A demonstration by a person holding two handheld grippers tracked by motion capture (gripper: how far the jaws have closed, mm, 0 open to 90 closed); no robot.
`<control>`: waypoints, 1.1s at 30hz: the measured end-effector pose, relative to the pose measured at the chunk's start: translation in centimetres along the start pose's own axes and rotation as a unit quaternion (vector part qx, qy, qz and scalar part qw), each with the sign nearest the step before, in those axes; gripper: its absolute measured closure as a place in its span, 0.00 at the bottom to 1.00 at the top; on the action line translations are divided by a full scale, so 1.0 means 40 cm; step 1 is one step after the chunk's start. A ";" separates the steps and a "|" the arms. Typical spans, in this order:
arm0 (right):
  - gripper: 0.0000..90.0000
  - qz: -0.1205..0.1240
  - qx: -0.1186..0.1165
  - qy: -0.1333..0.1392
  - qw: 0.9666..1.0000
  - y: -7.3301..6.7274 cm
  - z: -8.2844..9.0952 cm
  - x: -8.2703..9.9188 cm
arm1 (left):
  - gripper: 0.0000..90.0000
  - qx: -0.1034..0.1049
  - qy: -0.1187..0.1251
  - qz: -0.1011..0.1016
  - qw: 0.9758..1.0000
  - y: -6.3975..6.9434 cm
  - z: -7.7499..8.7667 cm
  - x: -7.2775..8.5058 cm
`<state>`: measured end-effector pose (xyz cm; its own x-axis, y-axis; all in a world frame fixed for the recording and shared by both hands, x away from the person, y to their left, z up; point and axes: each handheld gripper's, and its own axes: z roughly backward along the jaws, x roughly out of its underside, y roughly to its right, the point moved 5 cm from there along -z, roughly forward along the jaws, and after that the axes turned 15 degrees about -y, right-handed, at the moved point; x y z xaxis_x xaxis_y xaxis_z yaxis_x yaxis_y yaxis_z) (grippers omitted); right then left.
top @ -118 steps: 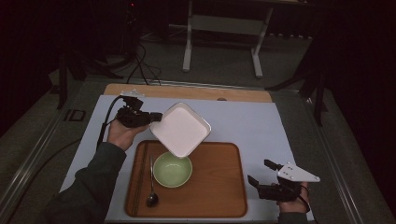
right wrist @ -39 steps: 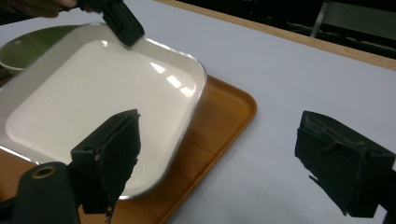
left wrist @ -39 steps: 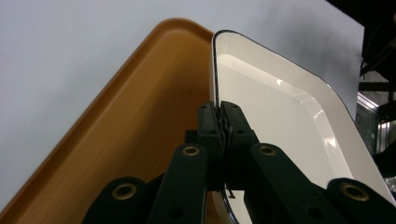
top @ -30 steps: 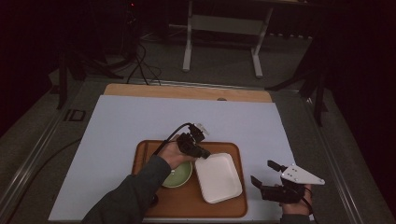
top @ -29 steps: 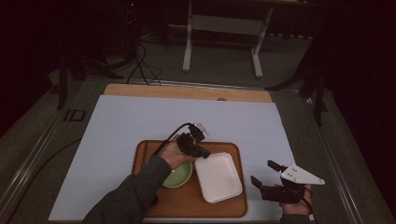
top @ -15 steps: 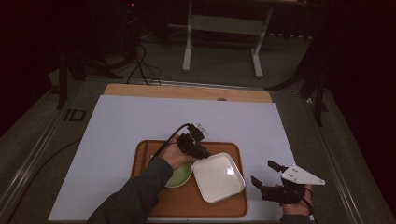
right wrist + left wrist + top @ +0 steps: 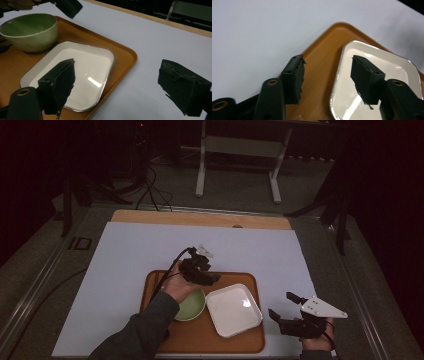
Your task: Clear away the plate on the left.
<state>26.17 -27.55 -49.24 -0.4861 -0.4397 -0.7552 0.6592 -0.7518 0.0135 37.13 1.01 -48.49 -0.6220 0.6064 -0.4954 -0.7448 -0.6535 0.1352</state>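
**Plate is down on the tray, and the claw has let go**

Left gripper view: the left claw [image 7: 327,75] stands wide, and its jaws have just been opening. Nothing is pinched between them. Under the gap you see bare tray and the near edge of the white plate [image 7: 387,67]. One black jaw hangs over the plate's rim and the other hangs over the brown wood beside it. The pads do not press on the plate.

Out from the claw, the plate lies flat on the wooden tray [image 7: 324,45], just to the side of the claw. In the high view the left claw [image 7: 212,279] hangs just above the tray, near the plate's [image 7: 234,310] far corner. The green bowl [image 7: 191,304] sits right under the hand, on the same tray [image 7: 200,342], and it looks to touch the plate or nearly so.

Farther off, well apart from the left claw, the right claw [image 7: 281,307] rests by the tray's corner on the white table cover [image 7: 125,250]. Its jaws stand wide too, and they hold nothing.

I think the big job here is done: the plate has its spot next to the bowl. What is left looks small. The left hand needs to lift clear without bumping the plate. The plate sits a bit crooked, so it may want a little push to line it up.
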 end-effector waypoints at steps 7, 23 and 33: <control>0.15 0.001 0.000 -0.001 1.000 -0.001 0.000 0.000 | 0.37 -0.048 0.031 0.031 0.998 -0.041 0.050 0.035; 0.15 0.001 -0.001 -0.003 1.000 -0.001 -0.003 0.000 | 0.31 -0.113 0.118 0.066 0.984 -0.087 0.194 0.148; 0.15 -0.001 -0.003 -0.005 1.000 -0.002 -0.007 0.000 | 0.29 -0.150 0.159 0.075 0.973 -0.100 0.271 0.245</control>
<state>26.29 -27.36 -49.43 -0.4931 -0.4438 -0.7483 0.6620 -0.7494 0.0082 31.39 14.45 -44.57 -0.5771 0.3537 -0.7361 -0.5171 -0.8559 -0.0060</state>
